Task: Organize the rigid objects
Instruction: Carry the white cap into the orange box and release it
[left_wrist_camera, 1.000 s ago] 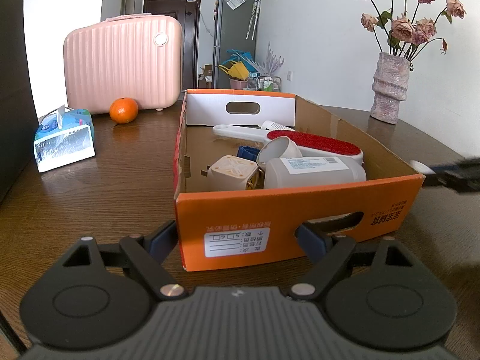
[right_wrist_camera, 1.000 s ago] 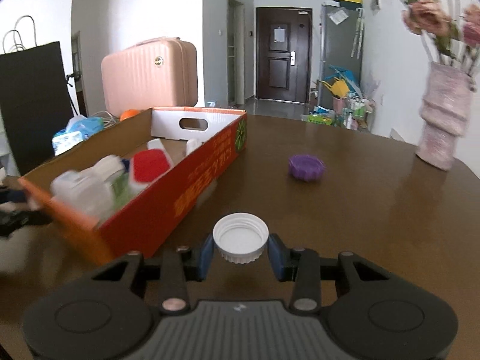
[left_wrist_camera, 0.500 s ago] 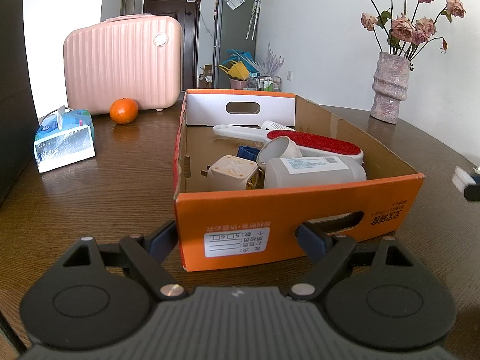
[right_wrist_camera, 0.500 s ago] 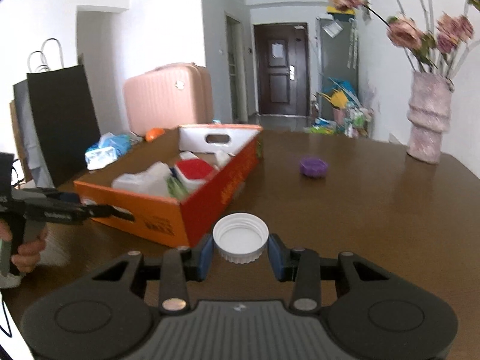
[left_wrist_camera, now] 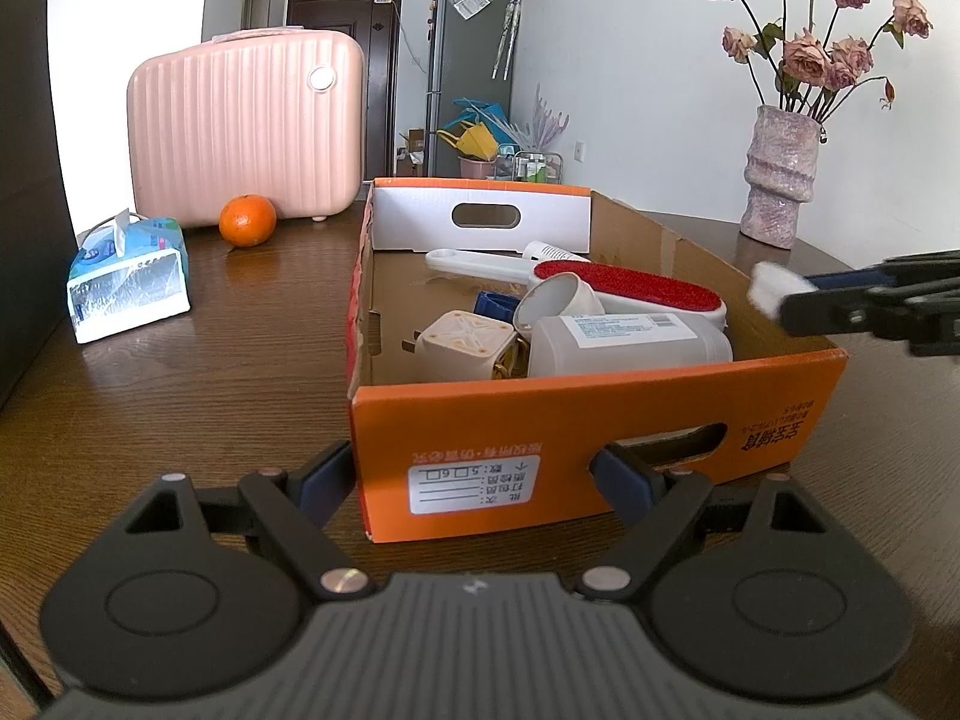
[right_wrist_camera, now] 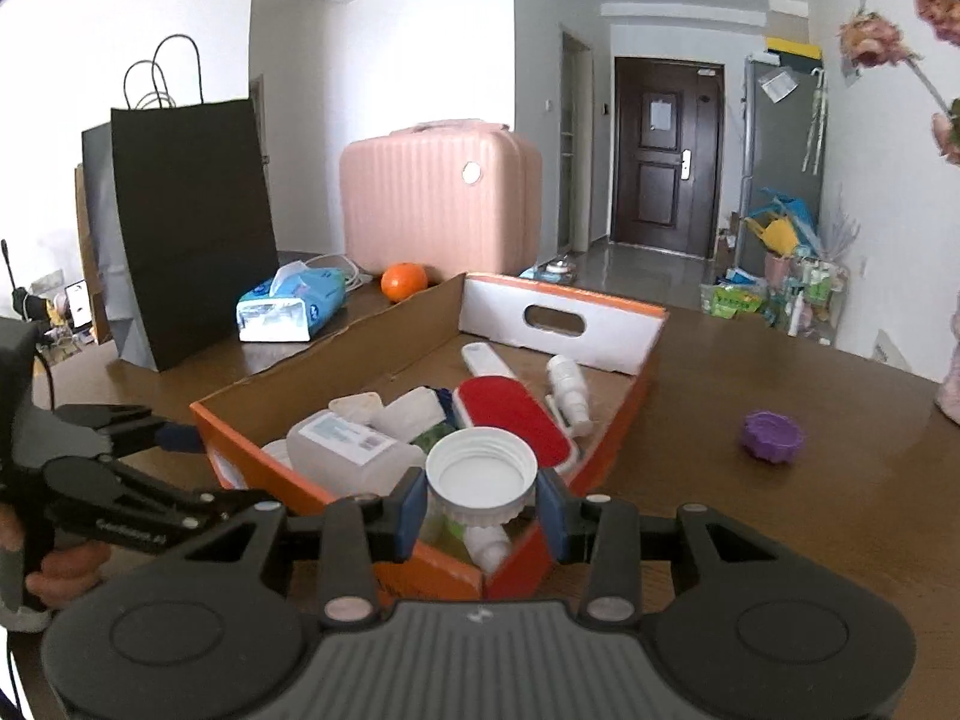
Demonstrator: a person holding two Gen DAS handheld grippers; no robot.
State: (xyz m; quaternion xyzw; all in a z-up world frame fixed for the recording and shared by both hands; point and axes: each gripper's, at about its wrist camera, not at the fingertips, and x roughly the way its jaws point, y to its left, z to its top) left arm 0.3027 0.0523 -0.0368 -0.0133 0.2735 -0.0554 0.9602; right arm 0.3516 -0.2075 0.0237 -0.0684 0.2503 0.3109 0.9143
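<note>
You have one orange cardboard box (left_wrist_camera: 576, 420) on the worktop (left_wrist_camera: 180, 396), and in it you can count one cream plug adapter (left_wrist_camera: 465, 345), one small blue piece (left_wrist_camera: 495, 305), one white cup (left_wrist_camera: 555, 303) lying on its side, one translucent labelled bottle (left_wrist_camera: 630, 345) also on its side, one red-faced lint brush (left_wrist_camera: 630, 291) with a white handle, and one white tube (left_wrist_camera: 549, 252) at the far end. More small items lie near the front corner, too crowded to tell apart.

Your left tongs (left_wrist_camera: 474, 480) are spread wide, one blue pad off the box's left corner and the other in front of its near wall by the hand slot, holding nothing. Your right tongs (right_wrist_camera: 480, 510) pinch one white cap (right_wrist_camera: 480, 477), open side up, above the box's near corner and over its contents.

Around you, from the left: one black paper bag (right_wrist_camera: 186, 228), one tissue pack (left_wrist_camera: 126, 276), one orange (left_wrist_camera: 247, 220) just beside one pink suitcase (left_wrist_camera: 246, 126), then the box, one purple cap (right_wrist_camera: 772, 437) alone on the worktop well to its right, and one vase of dried roses (left_wrist_camera: 780, 180). The box's near wall stands between your left tongs and the contents.

A second ago your right tongs held the cap low beside the box's long side; now it hangs over the box, and in the left view those tongs reach in further from the right edge. Your left tongs have not shifted.
</note>
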